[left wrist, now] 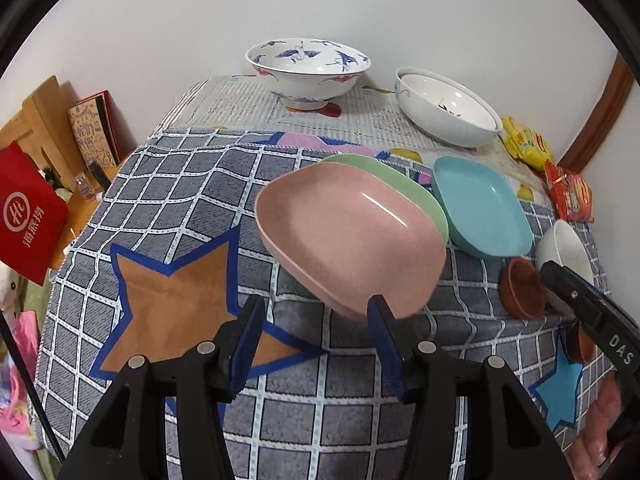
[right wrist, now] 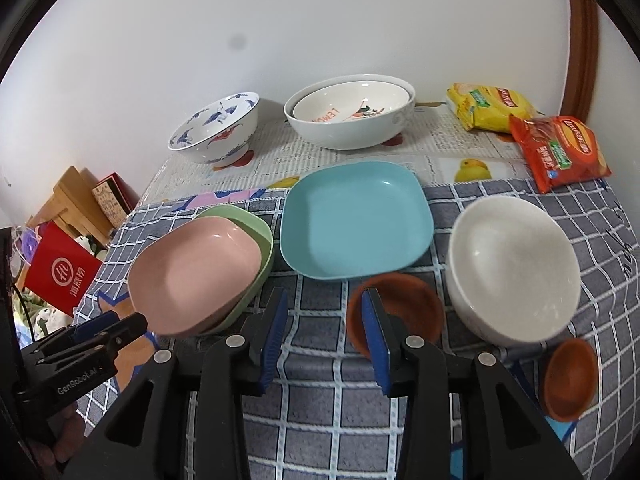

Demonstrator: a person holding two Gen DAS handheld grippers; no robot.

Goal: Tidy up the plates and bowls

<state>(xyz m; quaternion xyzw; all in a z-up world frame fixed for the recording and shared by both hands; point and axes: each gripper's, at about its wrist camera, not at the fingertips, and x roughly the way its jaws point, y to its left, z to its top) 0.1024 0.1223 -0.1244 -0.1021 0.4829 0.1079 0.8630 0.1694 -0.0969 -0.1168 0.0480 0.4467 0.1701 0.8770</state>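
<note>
Both grippers point steeply down at the checked cloth (left wrist: 168, 184) on the table. The left gripper (left wrist: 316, 320) has its jaws partly apart with nothing between them; its right pad stands just in front of the near rim of the pink dish (left wrist: 348, 236), whether touching I cannot tell. The right gripper (right wrist: 324, 312) also stands partly open and empty, over bare cloth — the larger brown saucer (right wrist: 404, 304) lies just behind its right finger.

The pink dish sits nested in a green dish (left wrist: 400, 184), tilted on it, and holds nothing. Just beside them lies the blue square plate (right wrist: 356, 220), empty. To the right of that is a plain white bowl (right wrist: 516, 264), empty, with a smaller brown saucer (right wrist: 570, 380) near the table's front right edge.

At the back, by the wall, stand a blue-patterned bowl (right wrist: 218, 128) and a large white bowl (right wrist: 352, 132) with a smaller printed bowl inside it. Two snack packets (right wrist: 560, 152) lie at the far right corner.

Open cloth remains at the front left — around the orange star (left wrist: 176, 296).
</note>
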